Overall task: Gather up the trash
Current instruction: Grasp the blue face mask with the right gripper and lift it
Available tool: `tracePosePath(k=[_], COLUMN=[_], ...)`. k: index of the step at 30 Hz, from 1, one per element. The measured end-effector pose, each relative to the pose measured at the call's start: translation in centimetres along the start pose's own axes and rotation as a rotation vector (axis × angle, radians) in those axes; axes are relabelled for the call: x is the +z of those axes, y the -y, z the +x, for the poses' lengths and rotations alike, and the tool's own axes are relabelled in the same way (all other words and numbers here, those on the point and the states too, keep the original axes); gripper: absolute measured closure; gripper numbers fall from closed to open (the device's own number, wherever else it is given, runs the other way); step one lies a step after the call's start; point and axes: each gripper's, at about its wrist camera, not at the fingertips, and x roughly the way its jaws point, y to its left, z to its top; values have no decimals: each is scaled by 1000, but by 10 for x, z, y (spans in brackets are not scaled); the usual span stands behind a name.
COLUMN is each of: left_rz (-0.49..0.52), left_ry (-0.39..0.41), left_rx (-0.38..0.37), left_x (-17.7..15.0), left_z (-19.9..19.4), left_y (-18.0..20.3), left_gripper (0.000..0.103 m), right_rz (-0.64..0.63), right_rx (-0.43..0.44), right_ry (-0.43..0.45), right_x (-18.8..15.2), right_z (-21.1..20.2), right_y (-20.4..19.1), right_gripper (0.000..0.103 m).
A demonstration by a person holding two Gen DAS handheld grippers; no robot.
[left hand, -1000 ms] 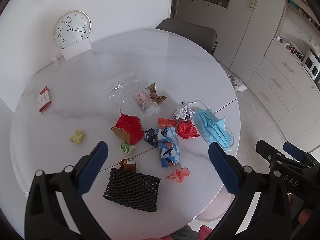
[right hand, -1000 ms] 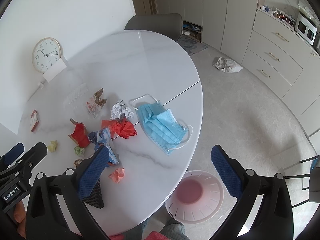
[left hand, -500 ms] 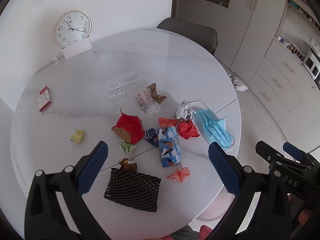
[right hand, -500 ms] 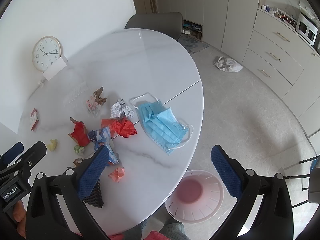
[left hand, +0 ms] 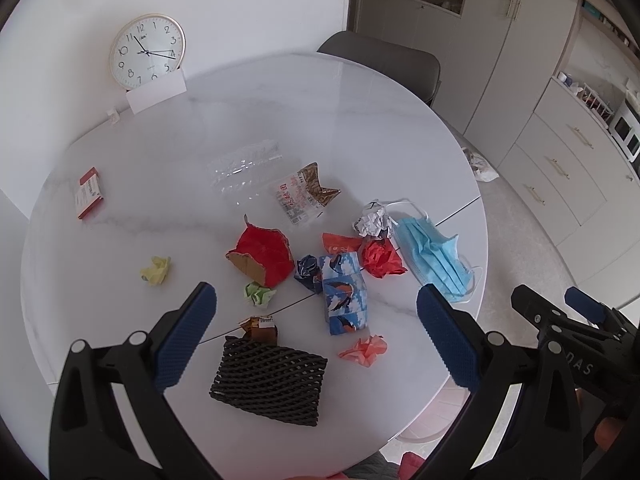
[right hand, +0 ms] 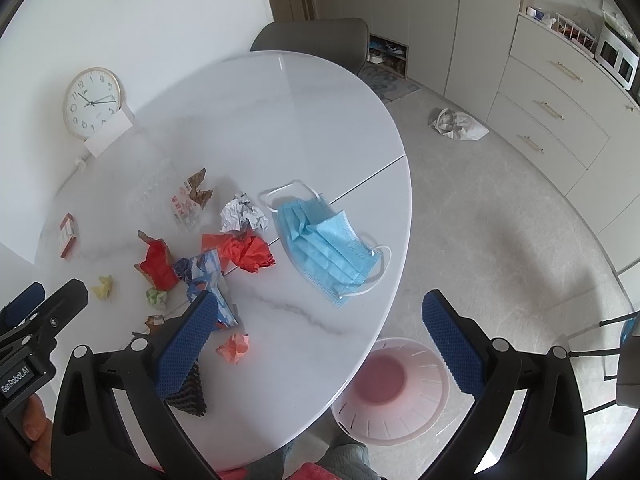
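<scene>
Both the left gripper point(left hand: 316, 312) and right gripper point(right hand: 320, 320) hover spread wide above the round table point(right hand: 288, 120), gripping nothing. Trash clusters near the blue face mask point(right hand: 326, 240), which lies by the table's rim. The far half beyond the mask is bare. Below that rim, on open floor, sits a pink bin point(right hand: 394, 390), seemingly empty.

Your worktop point(left hand: 360, 120) was glossy white marble-look stone. On it lay a pleated blue cloth-like mask point(left hand: 434, 258), crumpled red paper point(left hand: 380, 258), a black foam net sleeve point(left hand: 266, 380) and clear crinkled plastic point(left hand: 244, 168). The basket point(right hand: 394, 392) looked like smooth pink plastic.
</scene>
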Motion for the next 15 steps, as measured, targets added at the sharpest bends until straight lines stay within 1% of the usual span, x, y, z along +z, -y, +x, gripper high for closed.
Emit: tracePosePath(k=[2,5,6,7,9,10,11,12,15], left_rz=[10,35,46,61,90,103,114,125,153], left_ry=[3,6,3,1,2,3,4,1,-25], left_rx=[-6,-16,-19,-21,-20,-17,-18,-23,-50], left_x=[1,1,1,1,0,0,0,1,5], left_z=[3,13,17,22,30,34,38,42,59], left_y=[-3,-8,-10,-13,-19,-21,-24,-26,-32], left_gripper=[7,7,7,7,7,7,7,7,7], right_rz=[-30,-112,-151,-173,-201,-207,-211,-209,-186], right_rx=[-13,-57,-85,-89,-92,-93,-94,-93,-92], right_ry=[-3,-12,-31,-47,-79,-90,-104,-115,-136], right_x=[4,11,14,17,22,24,26,30,34], right_z=[14,51,73,90,123,132,144,159,178], right_y=[0,-2,-3,-3,-3,-3,-3,-4,-3], right_gripper=[2,2,2,2,6,11,13,13,15])
